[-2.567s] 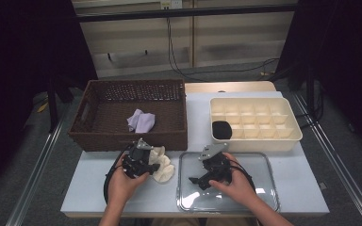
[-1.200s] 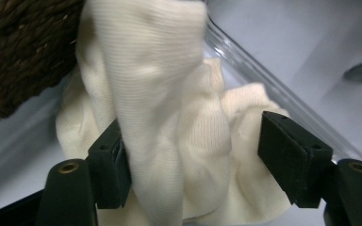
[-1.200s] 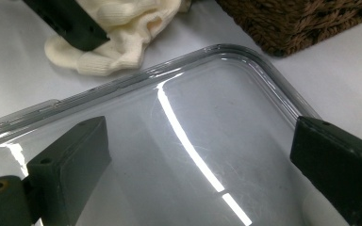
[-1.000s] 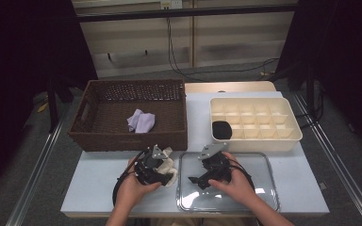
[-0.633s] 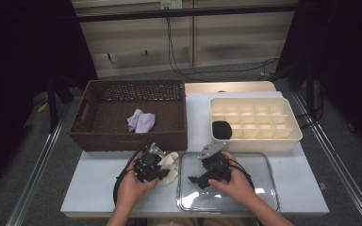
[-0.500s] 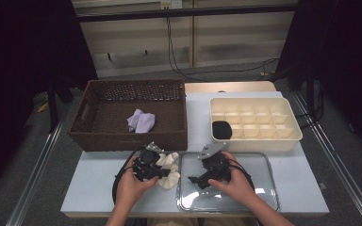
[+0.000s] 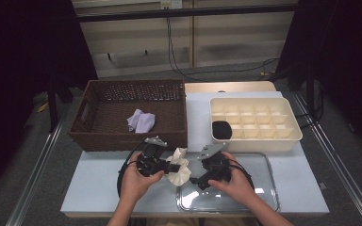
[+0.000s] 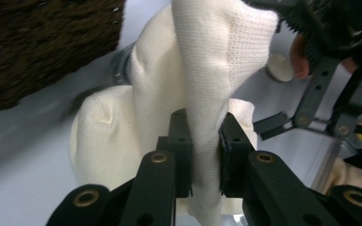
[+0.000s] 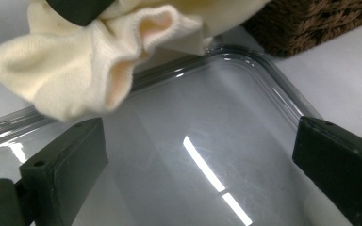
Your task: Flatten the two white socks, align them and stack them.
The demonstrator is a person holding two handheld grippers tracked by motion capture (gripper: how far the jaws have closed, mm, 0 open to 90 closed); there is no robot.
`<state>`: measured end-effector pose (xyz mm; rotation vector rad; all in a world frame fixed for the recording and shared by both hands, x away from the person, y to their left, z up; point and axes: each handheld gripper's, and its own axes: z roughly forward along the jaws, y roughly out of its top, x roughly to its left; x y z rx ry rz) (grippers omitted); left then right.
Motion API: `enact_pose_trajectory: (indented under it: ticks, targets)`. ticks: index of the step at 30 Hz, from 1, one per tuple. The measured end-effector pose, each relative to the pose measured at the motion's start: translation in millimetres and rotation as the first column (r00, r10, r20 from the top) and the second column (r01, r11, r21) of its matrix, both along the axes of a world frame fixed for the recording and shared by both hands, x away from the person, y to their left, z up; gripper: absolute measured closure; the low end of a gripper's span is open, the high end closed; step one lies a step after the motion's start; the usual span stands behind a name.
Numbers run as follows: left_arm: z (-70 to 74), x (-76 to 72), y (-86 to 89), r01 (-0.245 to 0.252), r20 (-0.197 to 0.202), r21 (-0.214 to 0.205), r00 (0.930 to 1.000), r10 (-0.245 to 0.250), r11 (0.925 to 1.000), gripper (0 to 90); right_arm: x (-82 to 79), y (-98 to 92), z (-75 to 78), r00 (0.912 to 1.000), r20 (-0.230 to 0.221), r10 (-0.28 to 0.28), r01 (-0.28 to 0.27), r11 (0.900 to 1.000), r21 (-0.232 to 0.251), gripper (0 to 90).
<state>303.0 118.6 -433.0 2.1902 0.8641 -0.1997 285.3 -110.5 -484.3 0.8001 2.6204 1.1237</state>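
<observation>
Left gripper view: left hand-held gripper (image 8: pixel 203 155) pinching cream sock (image 8: pixel 207 80); high view hides pinch

From my side, the wicker basket (image 7: pixel 127 115) sits at the table's (image 7: pixel 99 188) far left with a small cloth (image 7: pixel 140 120) inside. The compartment tray (image 7: pixel 254 123) lies to its right, holding a dark object (image 7: pixel 221 129) in its near-left cell. The clear tray (image 7: pixel 259 188) lies nearer me, before it. A knit cloth (image 7: pixel 180 167) hangs between basket and clear tray.
</observation>
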Motion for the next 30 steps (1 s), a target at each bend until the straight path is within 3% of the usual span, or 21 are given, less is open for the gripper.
enact_pose_trajectory:
  ticks: [2, 5, 9, 14, 17, 18, 26, 30]
  targets:
    - [2.4, -0.8, -4.5, 0.017, -0.002, -0.023, 0.9999, -0.017, 0.9996, 78.6, -1.1, -0.9, 0.4, 0.9999, 0.0, 0.012, -0.012, 0.9999, -0.001, 2.9]
    - [5.1, -1.1, -9.7, 0.035, 0.007, -0.025, 0.9994, -0.035, 0.9991, 78.5, -2.0, -3.8, 1.0, 0.9999, -0.007, 0.01, -0.01, 0.9999, 0.013, 5.2]
    - [-4.4, 1.1, -15.4, 0.043, 0.002, -0.004, 0.9991, -0.043, 0.9991, 76.0, -2.2, -12.1, 3.2, 0.9998, -0.015, -0.012, 0.013, 0.9987, 0.048, 10.0]
    - [-12.2, 3.9, -14.7, 0.036, 0.003, 0.026, 0.9993, -0.036, 0.999, 62.0, -1.3, -18.1, 8.2, 0.9997, -0.017, -0.015, 0.017, 0.9973, 0.071, 22.7]
    - [-11.3, 3.8, -10.5, 0.015, 0.038, 0.061, 0.9991, -0.017, 0.998, 51.8, -1.1, -15.6, 7.4, 0.9999, -0.015, 0.005, -0.004, 0.9976, 0.069, 29.8]
    - [-10.6, 3.8, -7.7, -0.003, 0.037, 0.054, 0.9993, 0.001, 0.9986, 49.6, -1.5, -14.9, 7.7, 0.9999, -0.014, 0.002, -0.001, 0.9975, 0.071, 30.4]
    - [-9.0, 6.3, 10.8, -0.086, 0.086, 0.062, 0.993, 0.08, 0.9944, 45.9, 2.2, -15.3, 9.6, 0.9999, -0.012, 0.004, -0.003, 0.9972, 0.075, 32.7]
    - [-11.2, 9.0, 17.5, -0.113, 0.084, 0.071, 0.9907, 0.107, 0.991, 42.8, 1.4, -15.3, 9.8, 0.9999, -0.015, 0.009, -0.008, 0.9981, 0.061, 33.6]
